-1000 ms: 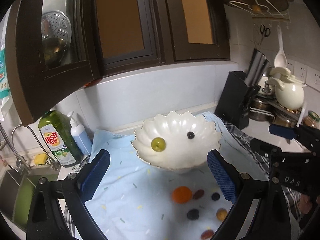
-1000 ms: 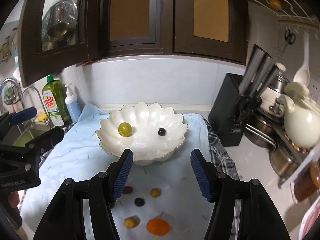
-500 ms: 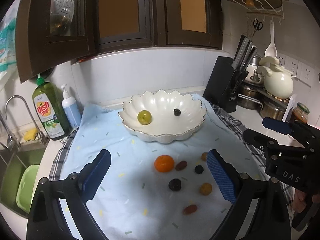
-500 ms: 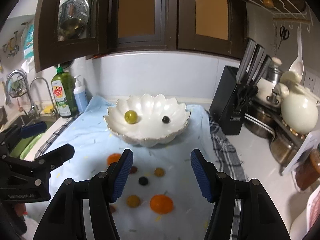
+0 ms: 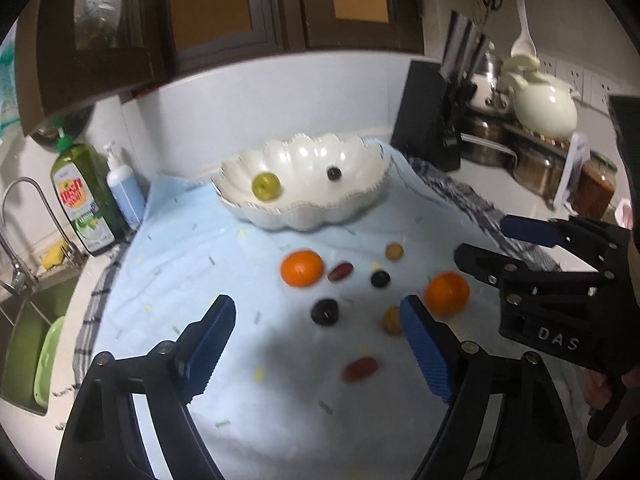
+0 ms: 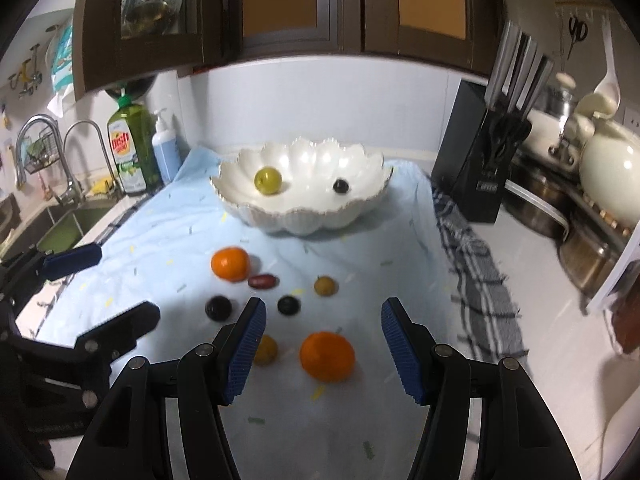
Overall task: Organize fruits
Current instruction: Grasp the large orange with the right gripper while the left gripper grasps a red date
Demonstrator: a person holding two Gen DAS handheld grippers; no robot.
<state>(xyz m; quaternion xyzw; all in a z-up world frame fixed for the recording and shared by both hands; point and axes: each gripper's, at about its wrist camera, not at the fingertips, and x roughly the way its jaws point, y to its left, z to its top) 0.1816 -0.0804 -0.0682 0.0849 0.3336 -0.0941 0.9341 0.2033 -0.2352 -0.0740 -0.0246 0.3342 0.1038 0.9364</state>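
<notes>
Counter: kitchen worktop under dark wood cabinets, draped with a pale blue speckled cloth (image 6: 168,236) over a checked towel (image 6: 480,276).
Bowl: glossy white scalloped bowl (image 6: 304,216) at the cloth's far end, holding a green round fruit (image 6: 268,180) and a small dark berry (image 6: 341,186).
Loose fruit: two smooth oranges, the near orange (image 6: 327,356) and the far orange (image 6: 230,264); between them an oblong red fruit (image 6: 262,281), two dark round fruits and small yellowish ones.
Left gripper (image 5: 316,344): blue ribbed pads; jaws have just been closing, yet stand apart with nothing pressed; a dark fruit (image 5: 325,312) lies ahead between them, apart from both pads.
Right gripper (image 6: 322,350): jaws half spread, empty; the near orange sits on the cloth between the pads, touching neither.
Edges: sink (image 6: 68,224) and dish soap bottle (image 6: 130,152) left; knife block (image 6: 476,168) and pots right.
Room: bare cloth lies near the camera, in front of both grippers.
</notes>
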